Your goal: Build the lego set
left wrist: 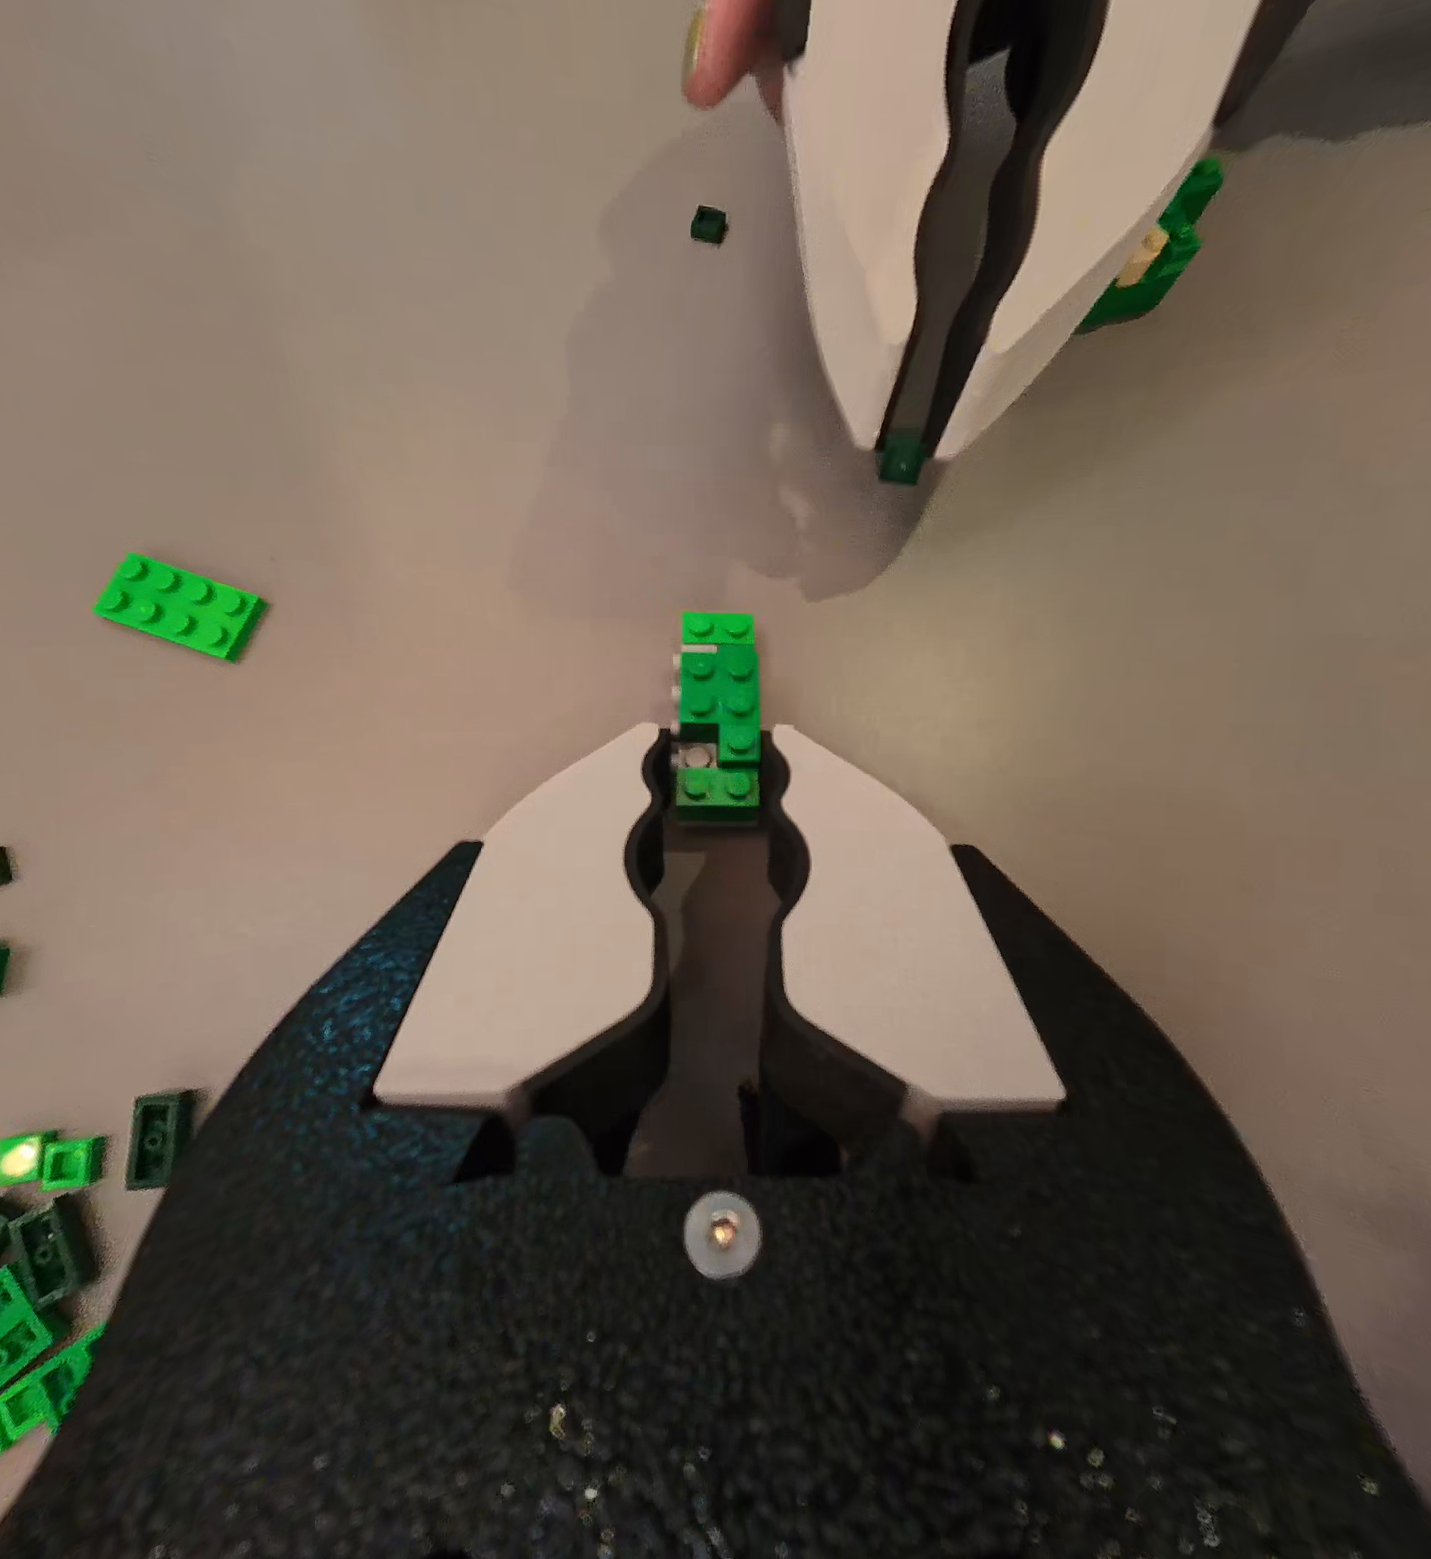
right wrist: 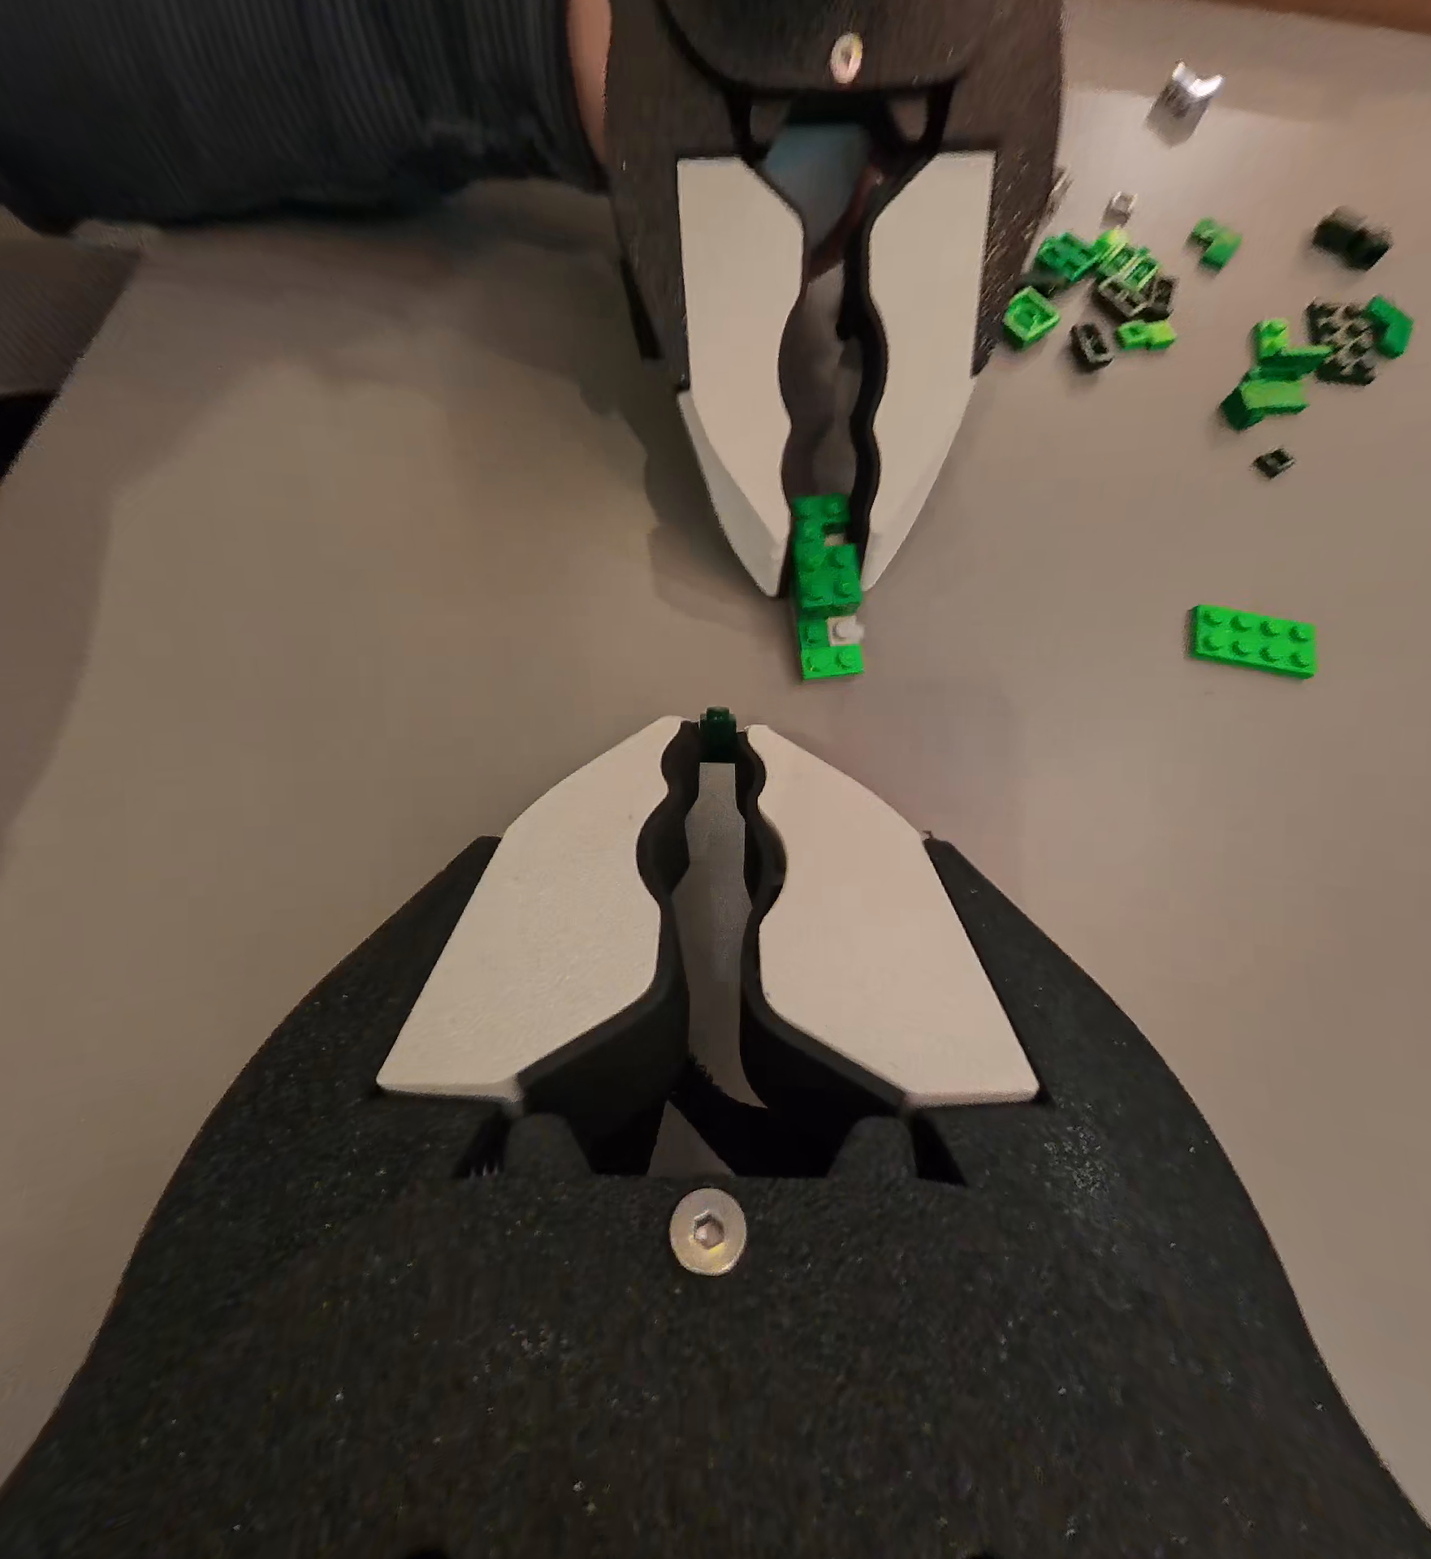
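L gripper clamps the green assy low over the tabletop, R gripper pinches a tiny dark 1x1 brick by its edge just short of it — risk: brick twists/pops out on press, or assy pivots w/ misaligned studs.

Bare table between grippers (loose bricks crowd 1 side)

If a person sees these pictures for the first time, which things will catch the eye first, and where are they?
First comes the bright green lego assembly, pinched at its near end by the left claw in the middle of the grey table. Opposite it, the right claw holds a tiny dark green brick at its tips. A lone bright green plate and a heap of loose green pieces lie to the side.
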`<action>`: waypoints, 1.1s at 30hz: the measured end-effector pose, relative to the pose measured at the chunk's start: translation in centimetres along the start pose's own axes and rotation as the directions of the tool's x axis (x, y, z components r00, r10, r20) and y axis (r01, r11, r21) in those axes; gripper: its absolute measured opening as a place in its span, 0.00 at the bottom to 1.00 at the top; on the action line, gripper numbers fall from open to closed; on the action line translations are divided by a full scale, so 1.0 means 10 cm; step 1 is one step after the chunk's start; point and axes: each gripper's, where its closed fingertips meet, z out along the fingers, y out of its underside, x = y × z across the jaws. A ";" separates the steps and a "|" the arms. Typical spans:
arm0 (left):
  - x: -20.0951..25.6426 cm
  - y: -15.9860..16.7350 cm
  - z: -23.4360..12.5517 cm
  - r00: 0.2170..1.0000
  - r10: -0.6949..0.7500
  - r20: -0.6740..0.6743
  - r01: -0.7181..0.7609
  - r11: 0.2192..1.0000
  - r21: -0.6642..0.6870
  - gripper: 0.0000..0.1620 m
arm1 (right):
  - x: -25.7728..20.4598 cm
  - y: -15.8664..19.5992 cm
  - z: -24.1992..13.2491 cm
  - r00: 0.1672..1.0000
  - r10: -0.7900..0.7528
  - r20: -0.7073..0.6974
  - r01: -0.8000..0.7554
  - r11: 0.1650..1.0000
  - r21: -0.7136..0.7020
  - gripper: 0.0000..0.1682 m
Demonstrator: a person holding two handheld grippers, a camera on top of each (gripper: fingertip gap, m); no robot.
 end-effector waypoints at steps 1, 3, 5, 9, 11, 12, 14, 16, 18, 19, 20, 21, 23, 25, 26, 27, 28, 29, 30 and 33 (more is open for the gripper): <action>0.00 0.01 -0.01 1.000 0.001 0.000 -0.001 1.000 -0.006 0.17 | 0.02 -0.04 -0.02 1.000 0.014 -0.010 -0.014 1.000 0.026 0.04; -0.05 -0.03 -0.06 0.997 0.044 0.058 -0.044 0.999 0.003 0.21 | 0.04 -0.13 -0.08 0.998 0.070 -0.011 -0.068 0.993 0.095 0.04; -0.05 -0.19 -0.13 0.980 0.146 0.133 -0.156 0.986 0.063 0.22 | 0.09 -0.23 -0.14 0.987 0.162 0.001 -0.159 0.971 0.177 0.04; 0.14 -0.63 -0.25 0.892 0.345 0.294 -0.415 0.881 0.226 0.19 | 0.12 -0.48 -0.30 0.940 0.309 0.144 -0.340 0.867 0.365 0.04; 0.28 -0.76 -0.22 0.947 0.256 0.195 -0.310 0.888 0.340 0.18 | 0.12 -0.57 -0.36 0.939 0.300 0.168 -0.344 0.837 0.426 0.04; 0.31 -0.81 -0.21 0.976 0.181 0.120 -0.214 0.894 0.393 0.19 | 0.11 -0.60 -0.38 0.947 0.280 0.160 -0.322 0.833 0.449 0.04; 0.33 -0.90 -0.25 0.998 0.066 -0.011 -0.052 0.872 0.486 0.19 | 0.08 -0.64 -0.41 0.963 0.231 0.137 -0.268 0.839 0.474 0.04; 0.34 -0.99 -0.36 0.996 0.021 -0.090 0.036 0.809 0.587 0.15 | 0.05 -0.67 -0.43 0.973 0.198 0.121 -0.232 0.838 0.493 0.04; 0.36 -1.04 -0.43 0.992 0.022 -0.124 0.061 0.775 0.630 0.11 | 0.03 -0.70 -0.44 0.978 0.179 0.110 -0.210 0.834 0.511 0.04; 0.37 -1.04 -0.43 0.992 0.027 -0.124 0.057 0.776 0.628 0.10 | 0.03 -0.71 -0.44 0.978 0.176 0.111 -0.208 0.830 0.517 0.04; 0.39 -1.03 -0.41 0.992 0.038 -0.122 0.047 0.781 0.623 0.08 | 0.03 -0.71 -0.45 0.979 0.173 0.111 -0.205 0.827 0.524 0.04; 0.41 -1.03 -0.40 0.991 0.050 -0.121 0.037 0.782 0.623 0.06 | 0.02 -0.72 -0.45 0.979 0.171 0.112 -0.205 0.824 0.528 0.04; 0.42 -1.04 -0.40 0.992 0.059 -0.115 0.027 0.775 0.631 0.04 | 0.00 -0.73 -0.45 0.978 0.166 0.129 -0.210 0.819 0.533 0.04; 0.42 -1.04 -0.42 0.991 0.062 -0.116 0.027 0.764 0.644 0.01 | -0.01 -0.74 -0.46 0.979 0.155 0.129 -0.201 0.818 0.539 0.04; 0.43 -1.05 -0.43 0.989 0.065 -0.131 0.037 0.758 0.651 0.02 | -0.02 -0.75 -0.46 0.982 0.147 0.122 -0.190 0.819 0.541 0.04; 0.45 -1.05 -0.44 0.986 0.067 -0.154 0.051 0.753 0.656 0.04 | -0.02 -0.75 -0.47 0.983 0.142 0.113 -0.181 0.820 0.543 0.04; 0.46 -1.06 -0.44 0.982 0.066 -0.177 0.068 0.750 0.658 0.07 | -0.01 -0.75 -0.47 0.984 0.141 0.106 -0.176 0.822 0.542 0.04; 0.47 -1.06 -0.44 0.979 0.065 -0.194 0.081 0.747 0.660 0.09 | -0.01 -0.75 -0.47 0.985 0.138 0.105 -0.173 0.826 0.537 0.04; 0.47 -1.06 -0.44 0.978 0.064 -0.197 0.085 0.746 0.661 0.08 | -0.02 -0.75 -0.47 0.985 0.135 0.107 -0.171 0.827 0.536 0.04; 0.46 -1.06 -0.44 0.983 0.067 -0.171 0.065 0.745 0.664 0.05 | -0.03 -0.75 -0.46 0.986 0.126 0.106 -0.163 0.830 0.534 0.04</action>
